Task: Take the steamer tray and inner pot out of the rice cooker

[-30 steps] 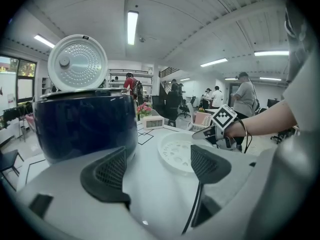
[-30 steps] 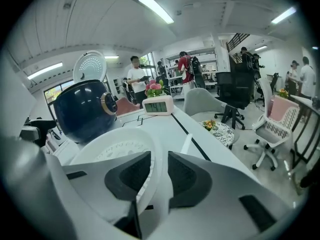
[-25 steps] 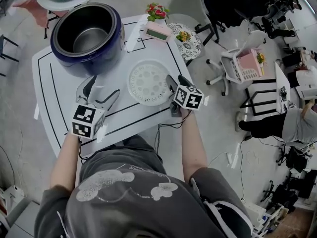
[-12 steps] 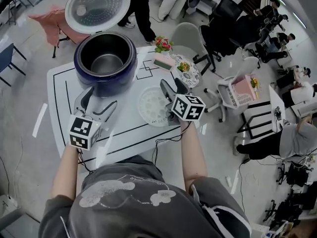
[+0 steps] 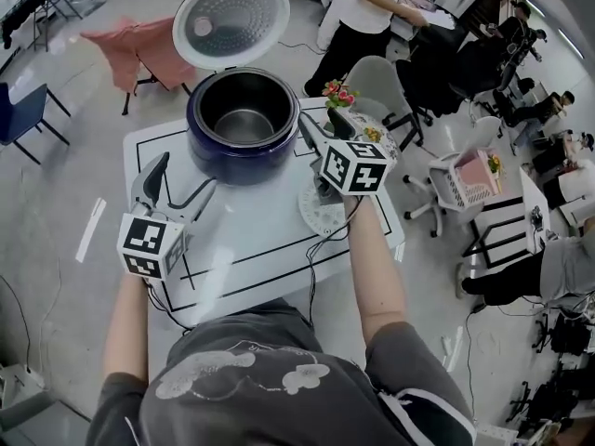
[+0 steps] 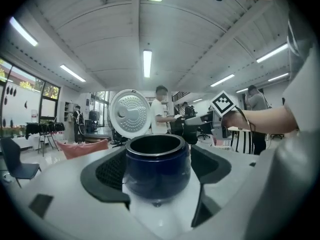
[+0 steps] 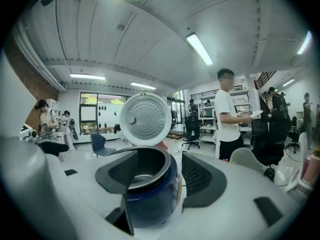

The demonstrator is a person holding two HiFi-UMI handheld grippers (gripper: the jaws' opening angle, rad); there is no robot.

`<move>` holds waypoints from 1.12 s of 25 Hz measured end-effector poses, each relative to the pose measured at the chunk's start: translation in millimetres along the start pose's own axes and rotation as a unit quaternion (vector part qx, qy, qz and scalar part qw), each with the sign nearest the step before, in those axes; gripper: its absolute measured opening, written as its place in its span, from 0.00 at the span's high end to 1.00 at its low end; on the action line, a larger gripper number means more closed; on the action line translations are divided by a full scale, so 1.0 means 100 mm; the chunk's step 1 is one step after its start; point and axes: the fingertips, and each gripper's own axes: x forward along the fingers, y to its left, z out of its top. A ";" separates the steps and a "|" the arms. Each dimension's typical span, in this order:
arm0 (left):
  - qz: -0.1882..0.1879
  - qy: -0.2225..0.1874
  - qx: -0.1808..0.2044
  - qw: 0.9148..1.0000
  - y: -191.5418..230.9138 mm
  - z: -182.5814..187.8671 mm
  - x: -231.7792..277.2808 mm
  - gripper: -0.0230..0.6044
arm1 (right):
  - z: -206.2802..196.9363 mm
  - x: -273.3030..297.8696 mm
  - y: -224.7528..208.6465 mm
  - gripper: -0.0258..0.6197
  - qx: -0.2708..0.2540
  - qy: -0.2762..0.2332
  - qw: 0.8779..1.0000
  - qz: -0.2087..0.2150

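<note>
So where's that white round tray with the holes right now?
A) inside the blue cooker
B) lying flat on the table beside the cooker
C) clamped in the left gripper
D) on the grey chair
B: the steamer tray lies flat on the table, just right of the rice cooker. It is partly covered in the head view.

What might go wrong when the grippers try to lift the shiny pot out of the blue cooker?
The inner pot sits deep in the rice cooker, so only its thin rim is there to pinch; the jaws may slip. The right gripper hovers over the steamer tray, beside the flowers, and might knock them.
</note>
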 end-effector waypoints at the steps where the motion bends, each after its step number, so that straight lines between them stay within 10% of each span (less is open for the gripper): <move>1: 0.001 0.001 0.001 1.000 0.05 -0.01 -0.04 0.31 | 0.02 0.09 0.06 0.51 -0.005 0.006 1.000 0.000; 28: 0.027 0.007 -0.037 0.999 0.63 0.03 0.66 0.31 | -0.43 1.56 -0.10 0.76 -0.095 0.216 0.972 0.019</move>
